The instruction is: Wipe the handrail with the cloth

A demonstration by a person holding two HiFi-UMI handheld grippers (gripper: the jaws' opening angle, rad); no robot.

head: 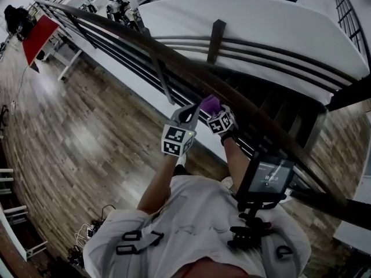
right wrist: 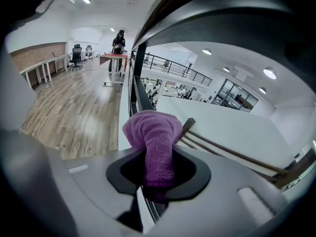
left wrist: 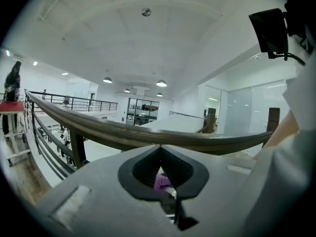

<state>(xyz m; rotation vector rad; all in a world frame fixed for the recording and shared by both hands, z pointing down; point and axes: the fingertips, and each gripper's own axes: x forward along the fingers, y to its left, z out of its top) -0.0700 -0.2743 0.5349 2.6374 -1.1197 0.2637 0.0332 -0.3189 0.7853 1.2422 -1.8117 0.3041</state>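
1. Right gripper (right wrist: 157, 153): its jaws are closed on the cloth (right wrist: 152, 132). The purple cloth is pinched at its middle, and a rounded wad bulges out past the tips.

2. Left gripper (left wrist: 160, 149): the jaw tips meet and we see nothing clamped between them. The purple patch visible through the gap behind the tips appears to be the same cloth, lying beyond the jaws.

3. Position of the handrail (head: 133, 36): in the head view its long axis runs diagonally from upper left, far from the person, to lower right, close beside the person. It lies just ahead of both grippers. In the left gripper view it crosses the frame just past the tips.

4. Position of the cloth: in the head view the wad sits at the near edge of the rail, pointing up and away from the person. We cannot confirm contact with the wood.

5. Governing relation: the cloth-bearing right gripper is the working one. We judge the stroke must follow the rail's long axis, with the wad pressed onto the top surface.
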